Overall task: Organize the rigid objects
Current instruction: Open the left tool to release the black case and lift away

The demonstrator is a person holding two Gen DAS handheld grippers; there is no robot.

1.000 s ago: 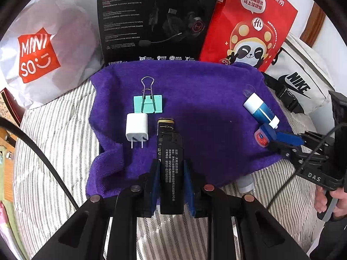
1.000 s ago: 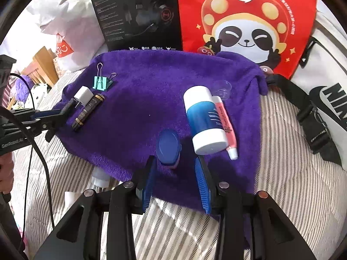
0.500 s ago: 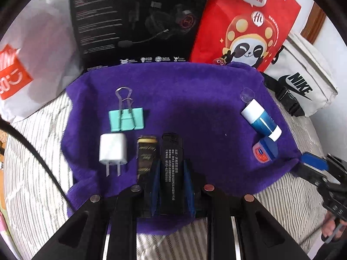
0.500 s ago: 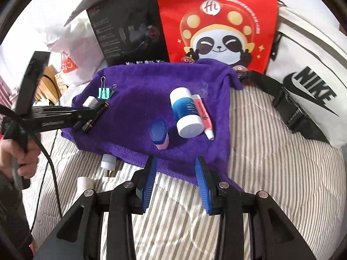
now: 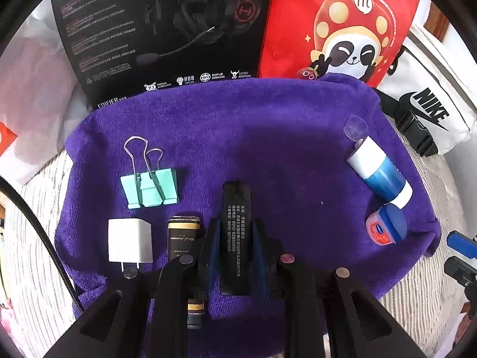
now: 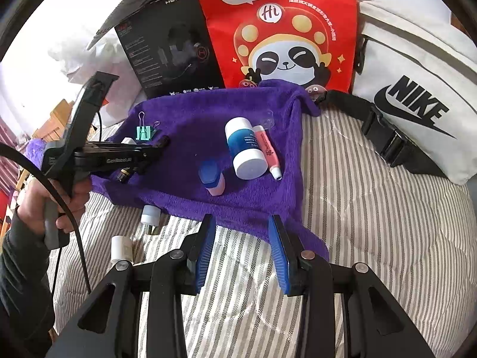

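My left gripper (image 5: 235,229) is shut on a flat black bar (image 5: 236,208) with white print, low over the purple towel (image 5: 268,119). Just left of the bar lie a black-and-gold tube (image 5: 182,234), a white charger plug (image 5: 130,240) and a teal binder clip (image 5: 150,189). In the right wrist view, my right gripper (image 6: 241,223) stands open with nothing between its fingers, at the towel's near edge (image 6: 238,208). Beyond it lie a blue-lidded jar (image 6: 212,177), a blue-and-white bottle (image 6: 246,147) and a pink tube (image 6: 268,149).
A black headset box (image 5: 167,35), a red panda bag (image 5: 342,29) and a white Nike bag (image 6: 417,89) stand behind the towel. Two small white-capped bottles (image 6: 150,216) (image 6: 121,249) lie on the striped bedding (image 6: 372,208). A hand (image 6: 56,197) holds the left gripper (image 6: 161,143).
The left gripper carried the black bar to the right, from over the gold tube to beside it. The right gripper drew back from the blue-lidded jar, off the towel.
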